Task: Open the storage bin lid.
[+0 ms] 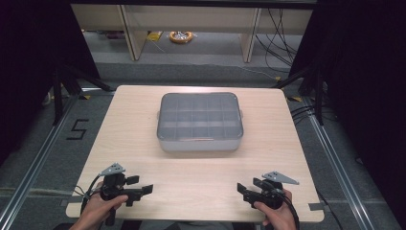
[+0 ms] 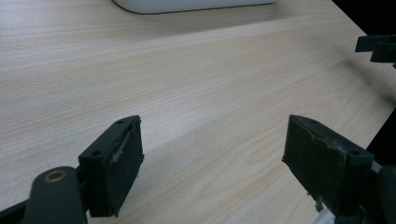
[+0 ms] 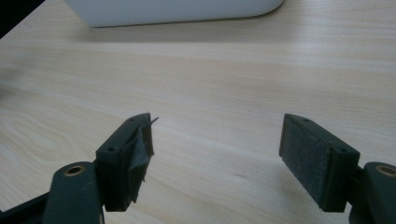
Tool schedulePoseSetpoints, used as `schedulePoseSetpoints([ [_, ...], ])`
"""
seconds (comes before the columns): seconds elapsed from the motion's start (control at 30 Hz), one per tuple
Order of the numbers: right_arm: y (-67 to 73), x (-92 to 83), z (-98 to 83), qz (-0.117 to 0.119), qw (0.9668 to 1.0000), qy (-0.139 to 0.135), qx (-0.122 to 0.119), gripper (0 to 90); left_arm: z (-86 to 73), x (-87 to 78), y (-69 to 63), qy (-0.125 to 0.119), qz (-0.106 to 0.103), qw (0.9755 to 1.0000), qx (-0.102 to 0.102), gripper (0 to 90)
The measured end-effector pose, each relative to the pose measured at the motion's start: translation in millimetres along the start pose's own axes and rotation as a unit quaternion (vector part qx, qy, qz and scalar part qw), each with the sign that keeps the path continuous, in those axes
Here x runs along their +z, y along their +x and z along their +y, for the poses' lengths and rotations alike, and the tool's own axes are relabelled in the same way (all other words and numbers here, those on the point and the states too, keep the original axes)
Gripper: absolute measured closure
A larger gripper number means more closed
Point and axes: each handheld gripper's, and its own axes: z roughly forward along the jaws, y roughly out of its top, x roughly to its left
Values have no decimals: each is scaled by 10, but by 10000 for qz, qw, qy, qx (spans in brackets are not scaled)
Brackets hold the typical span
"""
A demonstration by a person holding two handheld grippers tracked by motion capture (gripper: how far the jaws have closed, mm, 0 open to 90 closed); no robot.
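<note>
A grey plastic box (image 1: 200,122) with a clear lid and several inner compartments sits at the middle of the light wooden table (image 1: 196,172). My left gripper (image 1: 143,188) rests low at the near left, jaws pointing right, open and empty. In the left gripper view its jaws (image 2: 212,163) stand wide over bare wood, with the box's white base (image 2: 187,5) at the top edge. My right gripper (image 1: 242,189) lies at the near right, jaws pointing left, open and empty. In the right gripper view, the box's base (image 3: 173,11) lies ahead of its jaws (image 3: 217,154).
The right gripper's jaw tips (image 2: 377,46) show at the far right of the left gripper view. Dark curtains and stand legs (image 1: 62,86) flank the table. Beyond it are wooden furniture legs (image 1: 134,33), cables and a yellow object (image 1: 181,37) on the floor.
</note>
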Motion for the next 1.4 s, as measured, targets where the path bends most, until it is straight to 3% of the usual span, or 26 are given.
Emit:
schedulePoseSetpoints([
  [0.33, -33, 16, 75, -69, 9999, -117, 20, 267, 76, -8, 7, -53, 50, 9999, 90, 195],
  [0.4, -38, 8, 92, -69, 9999, -95, 68, 267, 90, 0, 2, -80, 58, 9999, 77, 195],
  [0.43, -5, -4, 97, -85, 9996, -20, 286, 267, 99, 3, -3, -78, 45, 9999, 77, 195],
  [0.47, -31, 4, 109, -66, 9999, -77, 131, 267, 107, 8, -7, -89, 41, 9999, 80, 195],
  [0.57, -68, 20, 137, -65, 9999, -140, 19, 267, 138, 21, -22, -100, 35, 9999, 93, 195],
  [0.7, -84, 27, 186, -49, 9998, -154, 98, 268, 193, 21, -38, -102, 25, 9998, 163, 197],
  [0.77, -102, 35, 213, -50, 9997, -168, 156, 267, 227, 17, -46, -166, 2, 9998, 121, 198],
  [0.8, -72, 27, 228, -27, 9990, -123, 423, 267, 249, 6, -41, -144, 8, 9998, 167, 198],
  [0.83, -118, 34, 252, -13, 9996, -177, 208, 266, 249, 6, -41, -144, 8, 9998, 167, 198],
  [0.87, -118, 34, 252, -13, 9996, -177, 208, 266, 273, 4, -43, -175, 27, 9997, 169, 198],
  [0.93, -146, 30, 327, 38, 9993, -208, 292, 267, 323, 15, -31, -200, -66, 9998, 51, 199],
  [0.97, -155, 31, 345, 77, 9992, -245, 299, 268, 338, 16, -23, -188, -51, 9998, 84, 199],
  [1.0, -136, 19, 368, 99, 9984, -210, 520, 269, 352, 22, -25, -202, -13, 9998, 81, 200],
  [1.03, -171, 25, 394, 95, 9987, -279, 404, 269, 364, 34, -21, -248, 0, 9996, 93, 201],
  [1.1, -184, 25, 417, 95, 9986, -312, 424, 271, 382, 41, -17, -229, -31, 9997, 52, 202],
  [1.13, -173, 20, 464, 106, 9972, -284, 677, 272, 412, 52, -17, -230, -19, 9997, 79, 203],
  [1.17, -200, 22, 482, 98, 9979, -309, 560, 271, 429, 56, -19, -238, -23, 9997, 105, 203],
  [1.23, -214, 27, 500, 171, 9975, -349, 587, 272, 447, 64, -30, -266, -16, 9996, 81, 203],
  [1.33, -212, 34, 575, 201, 9958, -305, 842, 272, 540, 80, -38, -283, -49, 9995, 152, 203],
  [1.37, -258, 57, 595, 187, 9973, -400, 581, 272, 567, 85, -37, -279, -49, 9994, 177, 204],
  [1.4, -261, 60, 620, 197, 9973, -378, 596, 272, 593, 95, -40, -303, -60, 9994, 155, 204],
])
